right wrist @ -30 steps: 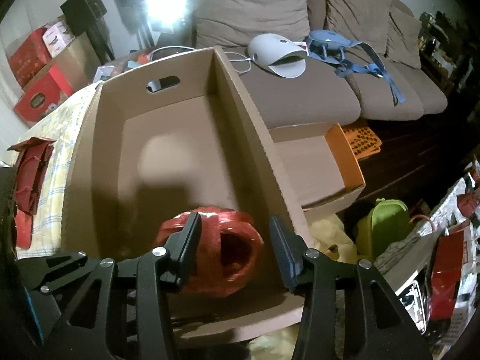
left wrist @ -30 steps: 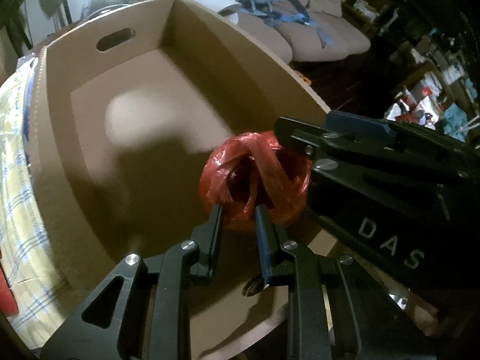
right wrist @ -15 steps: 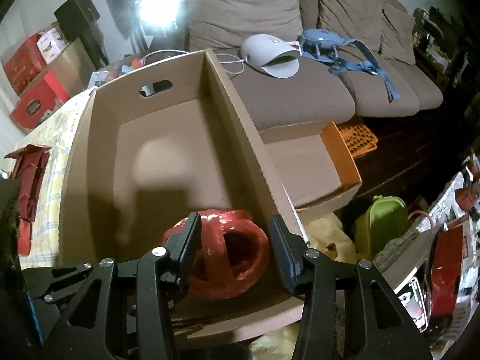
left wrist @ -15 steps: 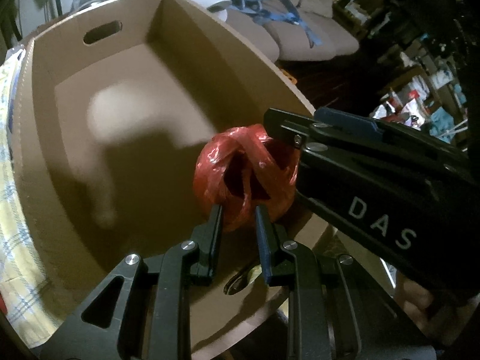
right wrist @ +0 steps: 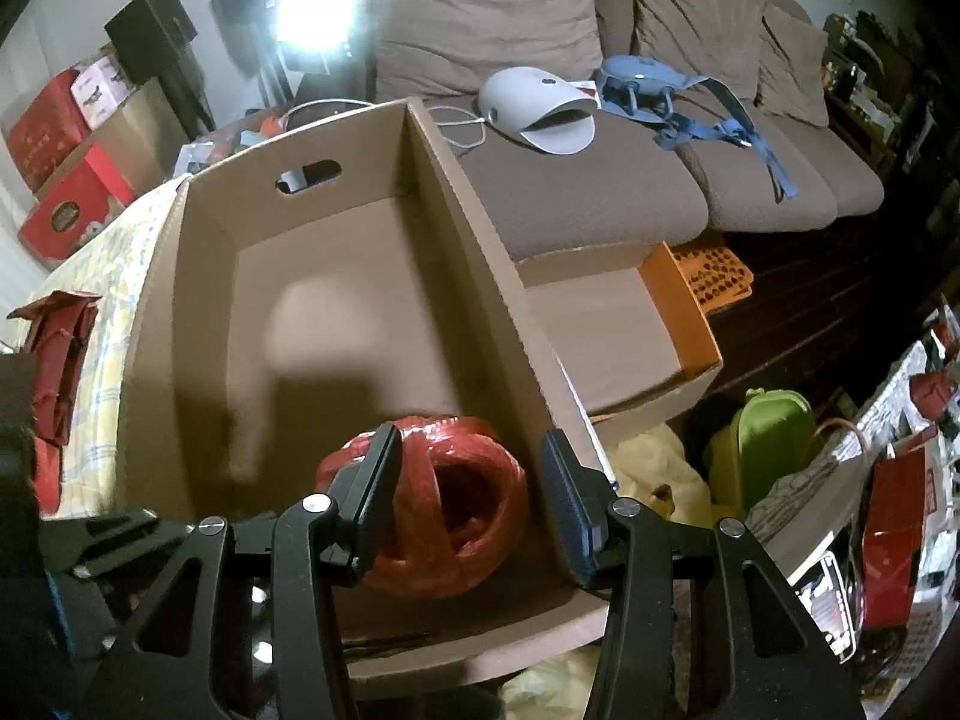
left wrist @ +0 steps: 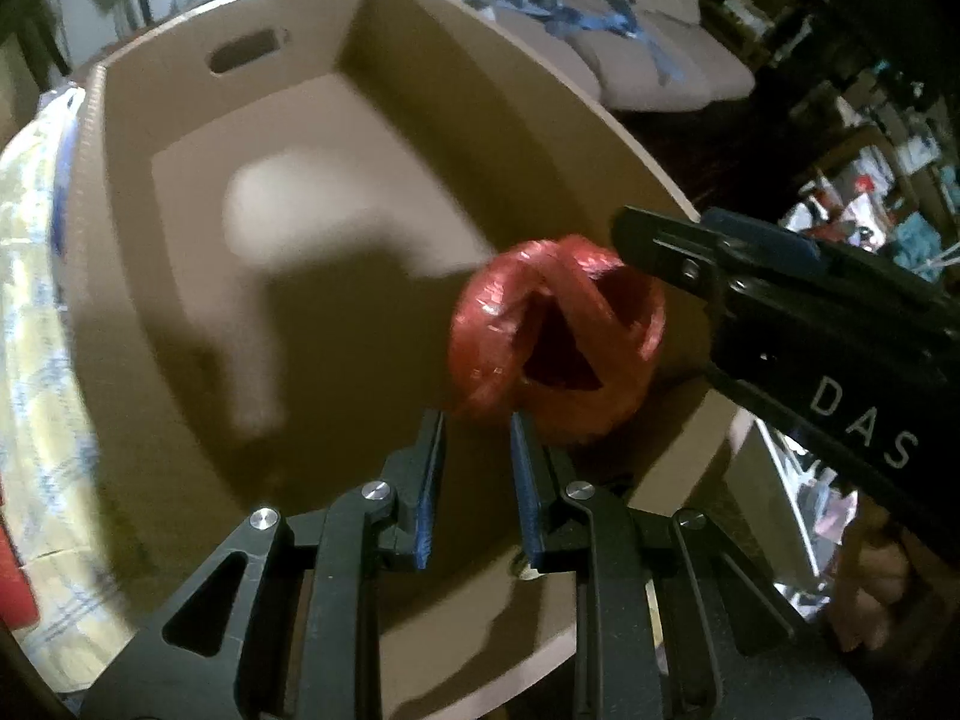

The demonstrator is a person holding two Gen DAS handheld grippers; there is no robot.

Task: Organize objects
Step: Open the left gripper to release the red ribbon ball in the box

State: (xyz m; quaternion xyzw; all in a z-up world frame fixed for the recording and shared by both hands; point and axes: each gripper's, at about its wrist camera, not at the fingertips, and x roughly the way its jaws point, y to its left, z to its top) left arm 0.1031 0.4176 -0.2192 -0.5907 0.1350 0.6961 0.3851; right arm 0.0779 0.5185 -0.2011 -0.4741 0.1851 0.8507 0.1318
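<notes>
A red ball of plastic twine (left wrist: 552, 348) (right wrist: 438, 510) hangs in the near right corner of a large open cardboard box (left wrist: 180, 360) (right wrist: 468, 228). My left gripper (left wrist: 477, 426) comes from below it. Its blue pads stand close together and pinch the ball's lower edge. My right gripper (right wrist: 474, 462) straddles the ball from above with its jaws apart: the left finger overlaps the ball and a gap shows beside the right one. In the left wrist view one of its fingers (left wrist: 672, 246) lies against the ball's upper right. Otherwise the box floor is bare.
A brown sofa (right wrist: 600, 192) behind the box carries a white domed device (right wrist: 540, 114) and a blue strapped item (right wrist: 660, 84). A smaller open box with an orange flap (right wrist: 678, 312) and a green container (right wrist: 768, 438) sit to the right. Red folded items (right wrist: 60, 360) lie on a checked cloth (right wrist: 114, 276) at left.
In the left wrist view the ball has shifted slightly right and higher against my fingertips, and the box has slid in the frame. The right wrist view is almost unchanged.
</notes>
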